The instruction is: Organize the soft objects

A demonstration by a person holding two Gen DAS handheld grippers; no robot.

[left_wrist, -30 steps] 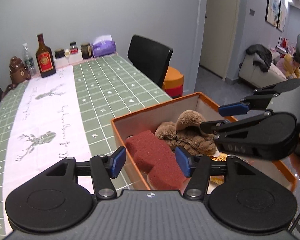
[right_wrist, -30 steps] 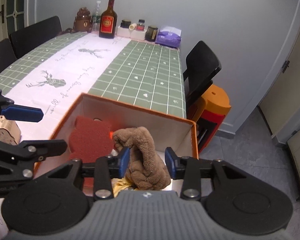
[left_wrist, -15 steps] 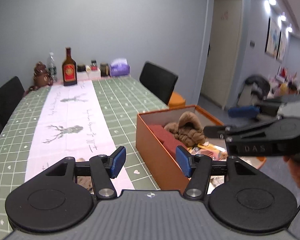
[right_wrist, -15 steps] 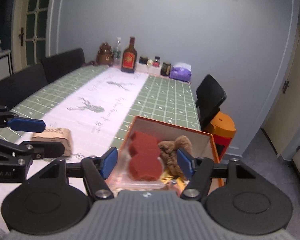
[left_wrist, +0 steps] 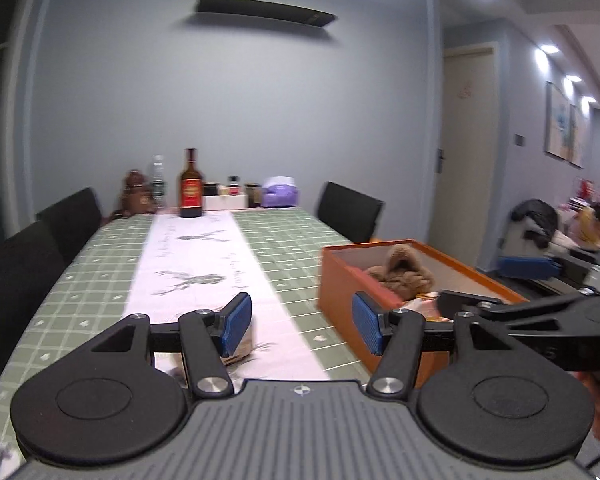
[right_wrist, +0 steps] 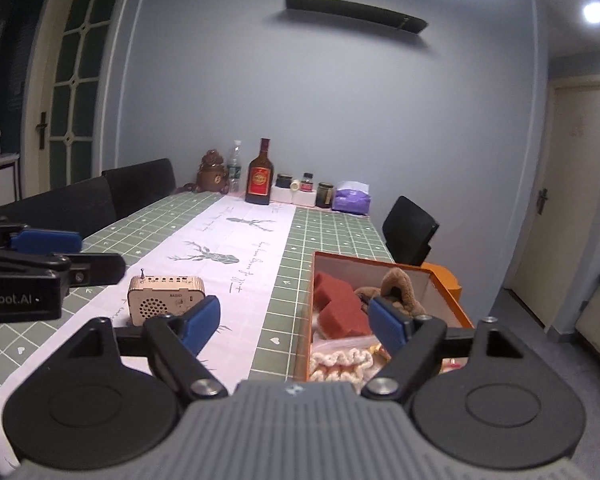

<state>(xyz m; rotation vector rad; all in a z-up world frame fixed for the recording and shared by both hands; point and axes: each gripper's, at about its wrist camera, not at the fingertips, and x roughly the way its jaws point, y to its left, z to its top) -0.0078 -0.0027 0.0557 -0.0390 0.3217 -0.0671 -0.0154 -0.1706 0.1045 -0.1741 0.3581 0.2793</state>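
Observation:
An orange box (right_wrist: 450, 293) stands at the table's right edge and also shows in the left wrist view (left_wrist: 336, 284). In it lie a red sponge (right_wrist: 338, 305), a brown plush toy (right_wrist: 396, 288), a white knitted piece (right_wrist: 340, 362) and a plastic bag. The plush also shows in the left wrist view (left_wrist: 400, 272). My left gripper (left_wrist: 302, 326) is open and empty, held back above the table left of the box. My right gripper (right_wrist: 296, 320) is open and empty, held back above the box's near left corner.
A small wooden radio (right_wrist: 162, 304) stands on the white table runner (right_wrist: 236, 248). A brown bottle (right_wrist: 260, 176), jars, a water bottle, a brown figure and a purple tissue pack (right_wrist: 352, 200) line the far end. Black chairs (right_wrist: 410, 230) flank the table.
Both grippers have pulled back and up from the box, leaving the sponge and plush inside. The right jaws have opened wider. The views now take in the whole table.

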